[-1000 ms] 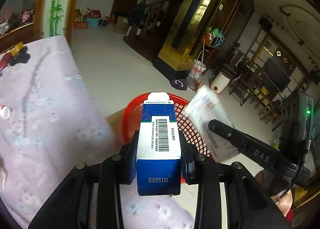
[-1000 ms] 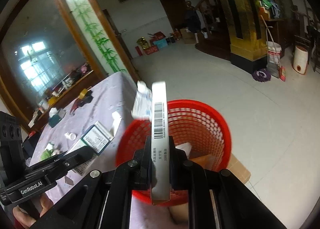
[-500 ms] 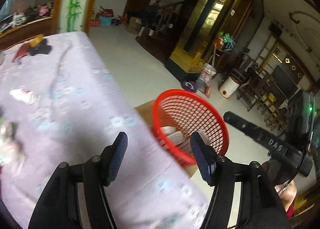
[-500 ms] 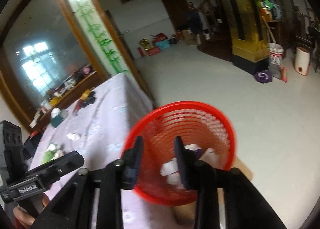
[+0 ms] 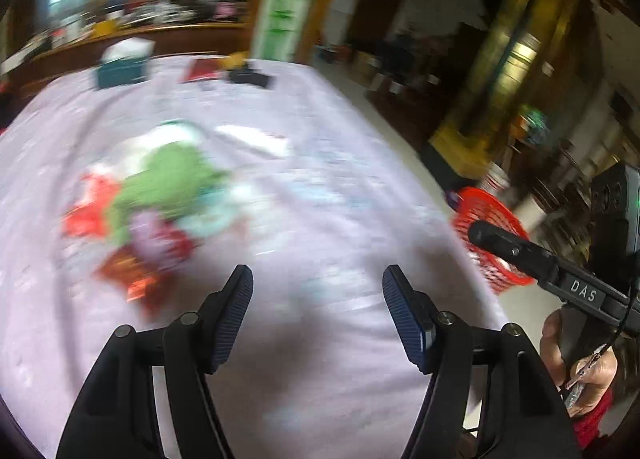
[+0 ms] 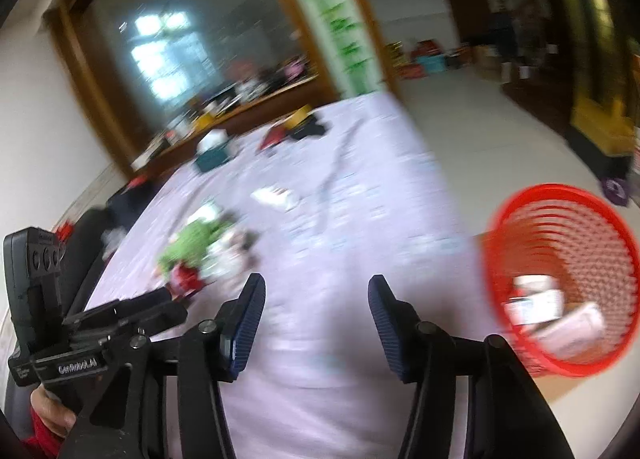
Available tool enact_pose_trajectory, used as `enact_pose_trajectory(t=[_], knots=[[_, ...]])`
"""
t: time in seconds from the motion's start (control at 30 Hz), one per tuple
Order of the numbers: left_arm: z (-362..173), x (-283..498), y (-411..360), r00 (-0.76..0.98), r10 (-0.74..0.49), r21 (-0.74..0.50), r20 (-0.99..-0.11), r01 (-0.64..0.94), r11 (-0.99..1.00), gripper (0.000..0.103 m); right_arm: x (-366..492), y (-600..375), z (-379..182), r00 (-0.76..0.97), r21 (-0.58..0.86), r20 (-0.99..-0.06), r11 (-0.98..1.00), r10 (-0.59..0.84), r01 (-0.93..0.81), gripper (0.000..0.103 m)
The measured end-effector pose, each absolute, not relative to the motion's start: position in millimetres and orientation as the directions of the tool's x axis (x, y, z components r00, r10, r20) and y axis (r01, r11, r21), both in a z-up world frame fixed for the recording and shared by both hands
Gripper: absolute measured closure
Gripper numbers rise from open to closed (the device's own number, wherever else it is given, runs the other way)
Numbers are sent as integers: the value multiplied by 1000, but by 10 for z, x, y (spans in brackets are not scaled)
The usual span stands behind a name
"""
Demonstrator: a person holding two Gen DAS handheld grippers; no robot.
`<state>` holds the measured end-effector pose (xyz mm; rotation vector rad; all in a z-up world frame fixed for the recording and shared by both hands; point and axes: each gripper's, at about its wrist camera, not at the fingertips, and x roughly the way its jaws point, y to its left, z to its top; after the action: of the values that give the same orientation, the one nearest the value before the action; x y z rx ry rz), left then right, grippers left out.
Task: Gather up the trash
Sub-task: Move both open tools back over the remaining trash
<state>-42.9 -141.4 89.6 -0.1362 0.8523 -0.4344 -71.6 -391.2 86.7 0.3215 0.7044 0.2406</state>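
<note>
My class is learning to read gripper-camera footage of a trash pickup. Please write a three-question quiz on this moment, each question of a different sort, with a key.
1. True or false: the left gripper holds a box.
2. Multiple choice: where does the red basket stand? A) on the table B) on the floor beside the table's edge C) on a chair
3. Fill in: the pile of crumpled wrappers lies on the ____ tablecloth.

Key
1. False; both the left gripper and the right gripper are open and hold nothing.
2. B; it already holds some white boxes.
3. Lilac (pale purple).
</note>
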Motion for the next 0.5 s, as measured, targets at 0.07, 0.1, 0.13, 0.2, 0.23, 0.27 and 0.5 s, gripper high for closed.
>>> enact_pose_trajectory(t=[0.07, 0.1, 0.13, 0.2, 0.23, 0.27, 0.5], knots=[[868, -442, -1094, 593, -400, -307, -699, 257, 916, 37, -584, -3668, 826, 707, 358, -611, 921, 356, -155, 45], [855, -445, -980, 600, -391, -314, -698, 235, 920, 37, -509, -3555, 803, 687, 358, -622, 917, 375, -176, 45], [845, -454, -873, 607, -383, -321, -697, 213, 923, 37, -378, -3364, 777, 657, 358, -636, 909, 404, -213, 45], [791, -446, -630, 614, -370, -345, -697, 166, 924, 37, -297, -3249, 775, 644, 350, -643, 907, 414, -233, 45], [764, -433, -526, 617, -363, -356, -698, 141, 924, 37, -215, -3131, 767, 634, 331, -654, 910, 412, -249, 45], [737, -423, -444, 619, -358, -364, -699, 122, 923, 37, -138, -3025, 750, 623, 311, -667, 913, 408, -264, 45], [573, -365, -160, 621, -319, -397, -716, 14, 918, 36, 460, -2522, 387, 580, 190, -742, 935, 336, -299, 44]])
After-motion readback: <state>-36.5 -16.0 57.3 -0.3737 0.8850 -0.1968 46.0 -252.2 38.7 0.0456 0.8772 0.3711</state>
